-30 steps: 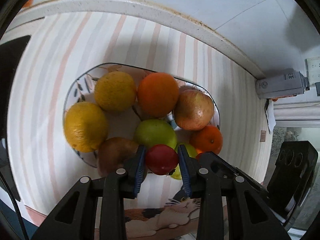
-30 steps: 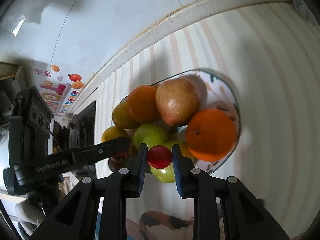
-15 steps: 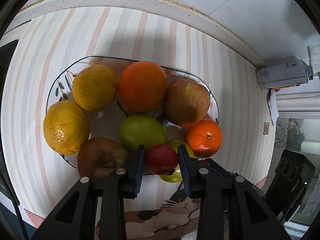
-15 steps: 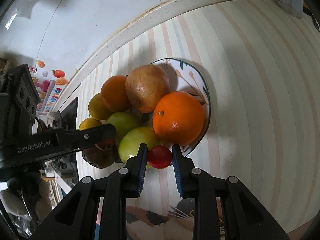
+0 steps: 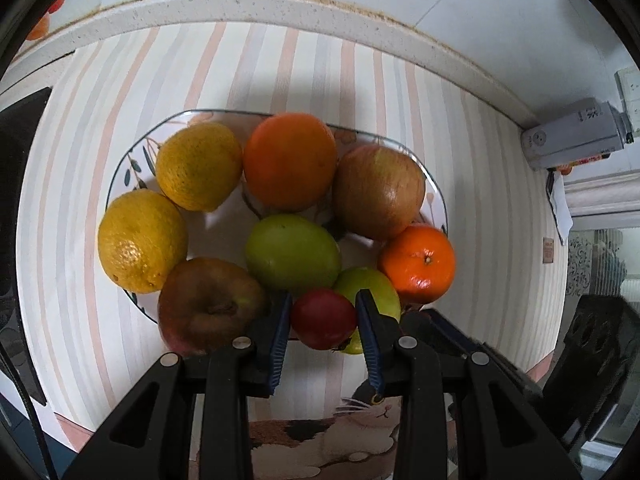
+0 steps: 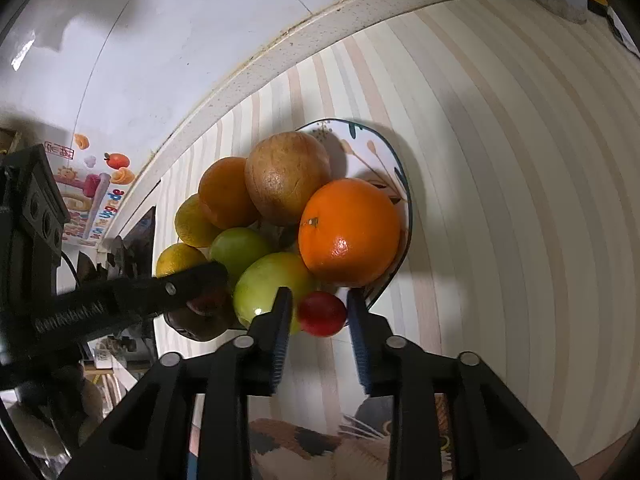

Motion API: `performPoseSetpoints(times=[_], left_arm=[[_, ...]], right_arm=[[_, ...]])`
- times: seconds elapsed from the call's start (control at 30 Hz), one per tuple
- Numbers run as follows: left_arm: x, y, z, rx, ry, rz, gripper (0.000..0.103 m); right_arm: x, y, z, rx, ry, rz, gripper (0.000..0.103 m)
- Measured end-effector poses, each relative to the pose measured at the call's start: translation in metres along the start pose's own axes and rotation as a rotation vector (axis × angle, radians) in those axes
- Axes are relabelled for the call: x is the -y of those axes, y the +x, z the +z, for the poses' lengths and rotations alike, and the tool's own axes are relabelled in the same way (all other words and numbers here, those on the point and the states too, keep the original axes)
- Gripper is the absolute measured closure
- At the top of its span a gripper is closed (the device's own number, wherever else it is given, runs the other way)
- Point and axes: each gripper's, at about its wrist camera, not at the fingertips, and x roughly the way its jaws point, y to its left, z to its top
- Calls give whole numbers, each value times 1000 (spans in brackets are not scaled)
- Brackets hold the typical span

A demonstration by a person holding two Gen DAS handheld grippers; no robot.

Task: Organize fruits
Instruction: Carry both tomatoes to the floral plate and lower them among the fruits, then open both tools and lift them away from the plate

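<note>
Left gripper [image 5: 323, 318] is clamping a small red fruit [image 5: 323, 319] between its blue pads, lower centre of its frame, at the near rim of the plate [image 5: 120, 168]. Right gripper [image 6: 320, 314] has just been opening; its pads are standing clear of another small red fruit [image 6: 321, 313] sitting between them, lower centre, beside the large orange [image 6: 349, 231] and a green fruit [image 6: 269, 288].

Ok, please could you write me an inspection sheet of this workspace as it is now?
Surface: striped cloth, cat picture at the near edge.
Job's things: plate piled with fruit.
Clutter: white box by the wall.
Grippers: left gripper shut on small red fruit; right gripper jaws just opened, second red fruit loose between them.
Cables: thin black cable, left edge.
Surroundings: white wall, stickers.
</note>
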Motion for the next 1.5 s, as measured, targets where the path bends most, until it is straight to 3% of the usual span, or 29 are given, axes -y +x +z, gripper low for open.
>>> performPoseSetpoints(times=[0.03,0.13,0.27,0.33,0.43,0.47,0.5,0.67,0.83,1.07,1.27,1.5], left_arm=[[1,-3,2,6,-3,-7,73],[5,-7,12,18,-9,-26,73],[16,3,27,-20,20,-18,70],[19,3,30,-26,20,-14,67],[20,-11,29,14,35,19,43],[20,-16,27,24,38,23,27],[19,-20,24,33,41,29,19],[10,-43,-3,106,78,159,11],[-6,-62,-44,164,69,225,11],[-12,-102,-86,274,54,257,11],[-7,-150,-125,408,108,300,11],[-7,-199,-189,506,146,259,11]], right_arm=[[1,-1,0,2,5,0,53],[2,-4,1,15,24,3,38],[2,-10,2,23,37,-2,33],[0,-16,3,34,32,-16,24],[-5,-28,3,53,8,-58,17],[-6,-32,2,57,-5,-89,15],[-10,-36,3,58,-27,-137,12],[-29,-57,-2,83,-147,-286,9],[-43,-82,-17,113,-217,-344,9],[-65,-120,-49,166,-248,-349,9],[-91,-170,-97,256,-270,-358,9],[-118,-227,-167,346,-286,-350,9]])
